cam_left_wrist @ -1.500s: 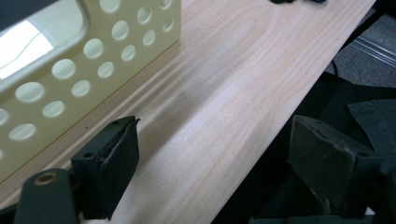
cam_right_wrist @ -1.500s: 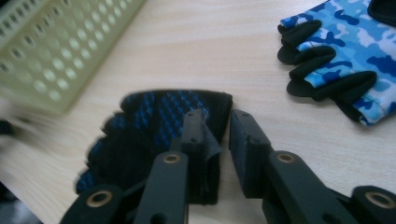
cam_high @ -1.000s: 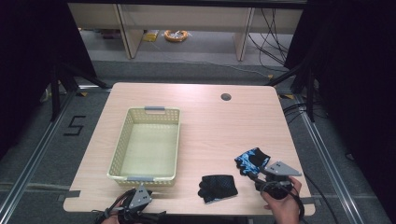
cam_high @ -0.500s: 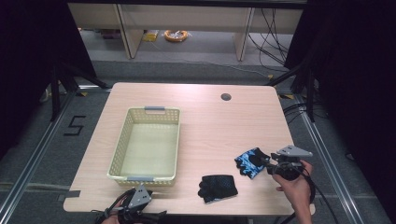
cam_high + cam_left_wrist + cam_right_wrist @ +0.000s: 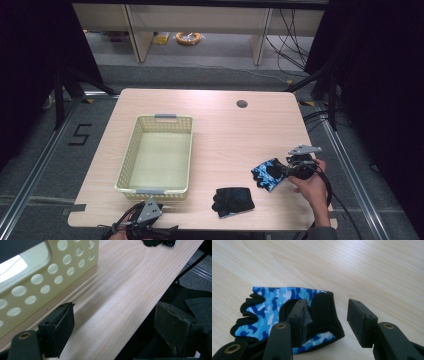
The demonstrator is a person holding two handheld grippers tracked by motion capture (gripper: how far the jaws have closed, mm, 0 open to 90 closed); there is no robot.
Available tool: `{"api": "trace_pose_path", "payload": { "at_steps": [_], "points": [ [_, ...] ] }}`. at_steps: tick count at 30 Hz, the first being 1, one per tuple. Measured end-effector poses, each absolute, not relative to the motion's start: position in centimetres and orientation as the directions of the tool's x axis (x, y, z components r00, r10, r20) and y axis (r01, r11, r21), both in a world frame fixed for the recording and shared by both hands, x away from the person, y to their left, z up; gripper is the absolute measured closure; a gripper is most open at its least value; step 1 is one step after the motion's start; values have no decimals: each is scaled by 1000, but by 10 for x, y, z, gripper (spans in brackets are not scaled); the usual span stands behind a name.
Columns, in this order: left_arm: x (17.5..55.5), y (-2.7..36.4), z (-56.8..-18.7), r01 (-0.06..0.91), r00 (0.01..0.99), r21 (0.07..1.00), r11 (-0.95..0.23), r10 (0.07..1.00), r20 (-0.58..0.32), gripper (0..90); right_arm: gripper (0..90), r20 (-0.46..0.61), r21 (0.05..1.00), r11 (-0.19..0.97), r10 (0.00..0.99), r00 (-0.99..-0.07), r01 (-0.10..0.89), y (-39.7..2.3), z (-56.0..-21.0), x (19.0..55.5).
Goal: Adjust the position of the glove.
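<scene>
High view: a cream basket (image 5: 159, 155) with perforated walls sits on the left half of the table (image 5: 220, 125), and nothing lies inside it. A black glove (image 5: 232, 201) rests near the table's near edge, just right of the basket. A blue camouflage glove (image 5: 269, 173) lies farther right, with the right tool (image 5: 286, 170) at its right edge, held by a hand (image 5: 311, 186). The left tool (image 5: 145, 222) hangs at the near edge, in front of the basket.

Left gripper view: the left tool's jaws stand wide apart with only bare table between them; the basket's wall (image 5: 50, 272) is just beside one jaw.

Right gripper view: the right tool (image 5: 325, 322) has just been opening. Its jaws stand apart, one lying over the blue camouflage glove (image 5: 274, 312), whose black strap sits in the gap, the other over bare wood. The pads do not press on it.
</scene>
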State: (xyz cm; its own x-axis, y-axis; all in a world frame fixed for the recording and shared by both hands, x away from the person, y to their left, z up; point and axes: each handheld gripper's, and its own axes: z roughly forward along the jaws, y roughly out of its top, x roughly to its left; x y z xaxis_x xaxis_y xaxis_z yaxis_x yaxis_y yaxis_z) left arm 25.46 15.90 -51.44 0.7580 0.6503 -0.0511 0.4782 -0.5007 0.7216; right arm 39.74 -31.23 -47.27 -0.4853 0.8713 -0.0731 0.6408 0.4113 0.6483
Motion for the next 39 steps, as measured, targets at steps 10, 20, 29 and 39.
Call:
{"api": "trace_pose_path", "payload": {
  "at_steps": [10, 20, 29, 39],
  "points": [
    [255, 160, -514, 477, 758, 719, -505, 651, -46, 159, 520, -109, 585, 494, 834, -541, 644, -306, -485, 411],
    [255, 159, -514, 478, 759, 722, -500, 649, -52, 159, 623, -49, 569, 460, 846, -531, 681, -305, -489, 414],
    [256, 160, -513, 450, 773, 723, -525, 634, -21, 159, 813, 9, 570, 365, 893, -450, 736, -305, -490, 409],
    [255, 160, -513, 454, 772, 723, -520, 635, -29, 160, 863, 203, 664, 169, 897, -393, 729, -315, -479, 394]
  ]
}}
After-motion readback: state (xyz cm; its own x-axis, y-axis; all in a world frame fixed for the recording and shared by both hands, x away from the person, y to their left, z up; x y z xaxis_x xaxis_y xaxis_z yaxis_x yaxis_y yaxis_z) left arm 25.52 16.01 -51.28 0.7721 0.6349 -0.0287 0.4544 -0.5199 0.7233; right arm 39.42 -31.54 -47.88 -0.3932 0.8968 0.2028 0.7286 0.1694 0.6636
